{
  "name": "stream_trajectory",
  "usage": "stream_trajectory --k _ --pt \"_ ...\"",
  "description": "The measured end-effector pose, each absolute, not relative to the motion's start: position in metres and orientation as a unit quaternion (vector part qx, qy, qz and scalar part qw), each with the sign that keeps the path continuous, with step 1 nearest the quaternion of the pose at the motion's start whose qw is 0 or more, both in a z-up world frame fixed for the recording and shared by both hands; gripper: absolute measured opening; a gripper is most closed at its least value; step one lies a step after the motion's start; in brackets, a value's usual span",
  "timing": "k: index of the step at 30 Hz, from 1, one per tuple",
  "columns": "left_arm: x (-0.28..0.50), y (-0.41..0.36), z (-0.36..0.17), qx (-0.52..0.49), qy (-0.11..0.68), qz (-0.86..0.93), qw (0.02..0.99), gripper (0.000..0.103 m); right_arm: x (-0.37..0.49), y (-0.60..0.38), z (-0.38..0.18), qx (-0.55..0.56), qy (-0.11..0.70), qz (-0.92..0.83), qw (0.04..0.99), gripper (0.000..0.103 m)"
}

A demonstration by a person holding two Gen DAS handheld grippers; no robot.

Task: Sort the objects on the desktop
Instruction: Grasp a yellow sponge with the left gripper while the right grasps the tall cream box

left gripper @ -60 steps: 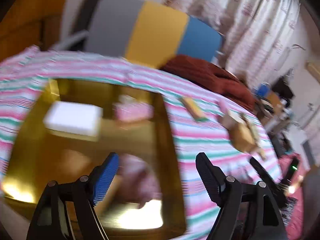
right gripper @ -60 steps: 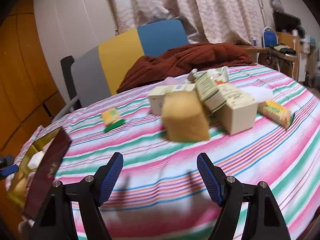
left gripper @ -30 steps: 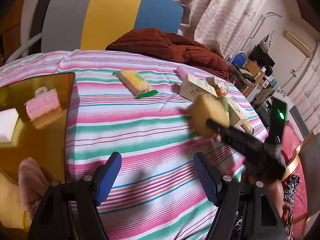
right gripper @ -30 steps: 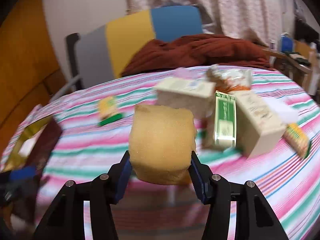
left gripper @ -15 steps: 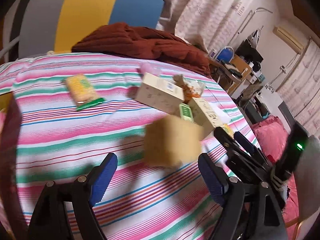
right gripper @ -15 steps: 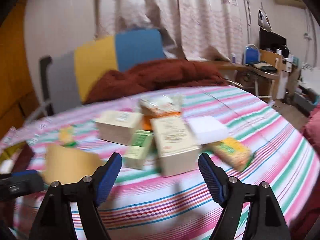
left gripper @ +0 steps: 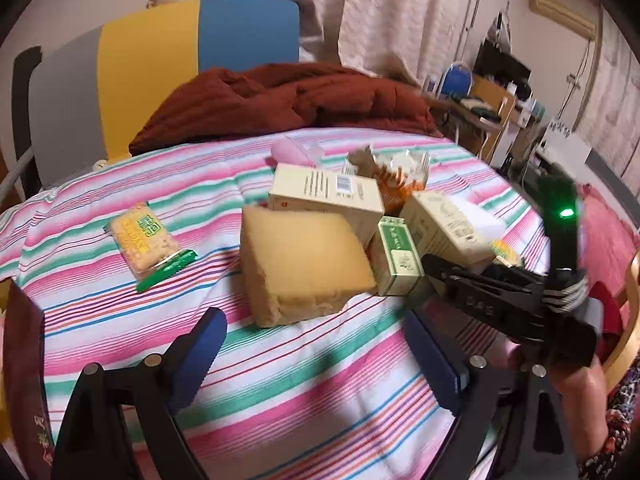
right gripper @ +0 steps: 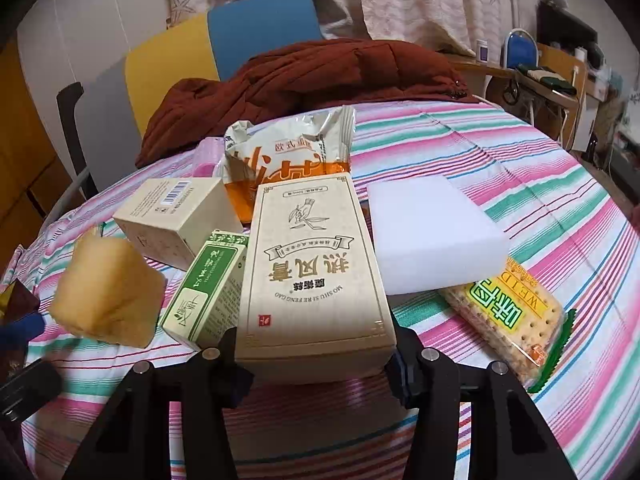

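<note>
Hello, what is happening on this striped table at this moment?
A person is sorting objects with two handheld grippers. The right gripper has its fingers on both sides of the tall beige box. The left gripper is open, facing the yellow sponge, which lies on the tablecloth beside the boxes.

Porous yellow sponge (left gripper: pixel 304 256); striped cloth tablecloth (left gripper: pixel 280 380); matt cardboard box (right gripper: pixel 312 268).

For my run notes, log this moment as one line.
left gripper open, before yellow sponge | right gripper around cream box, grip unclear
</note>
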State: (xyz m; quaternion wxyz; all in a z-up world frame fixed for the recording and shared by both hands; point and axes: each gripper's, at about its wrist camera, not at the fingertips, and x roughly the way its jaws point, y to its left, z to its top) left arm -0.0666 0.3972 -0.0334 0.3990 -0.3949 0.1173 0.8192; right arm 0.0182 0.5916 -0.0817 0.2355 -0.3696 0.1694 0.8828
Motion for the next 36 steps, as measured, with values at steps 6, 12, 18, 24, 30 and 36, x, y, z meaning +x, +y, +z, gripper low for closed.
stream_trajectory --k 6,12,18,24,30,36 --pt "-0.073 0.415 -0.042 -0.381 0.123 0.833 0.381 0.1 0.019 0.591 -0.087 -0.371 0.174 0.882 0.234 0.054" --pt "-0.09 0.423 -0.05 -0.38 0.118 0.846 0.356 0.1 0.016 0.592 -0.086 -0.373 0.17 0.881 0.236 0.054" --pt "-0.105 0.428 -0.062 -0.397 0.096 0.833 0.373 0.1 0.012 0.586 -0.087 -0.381 0.146 0.879 0.247 0.054" --pt "-0.116 0.424 -0.079 -0.438 0.057 0.808 0.391 0.087 0.014 0.585 -0.086 -0.375 0.145 0.881 0.249 0.053" --pt "-0.109 0.408 -0.078 -0.434 0.044 0.804 0.404 0.079 0.02 0.576 -0.079 -0.363 0.141 0.889 0.239 0.052" --pt "-0.095 0.379 -0.076 -0.43 0.044 0.805 0.406 0.078 0.041 0.55 -0.075 -0.357 0.149 0.894 0.227 0.052"
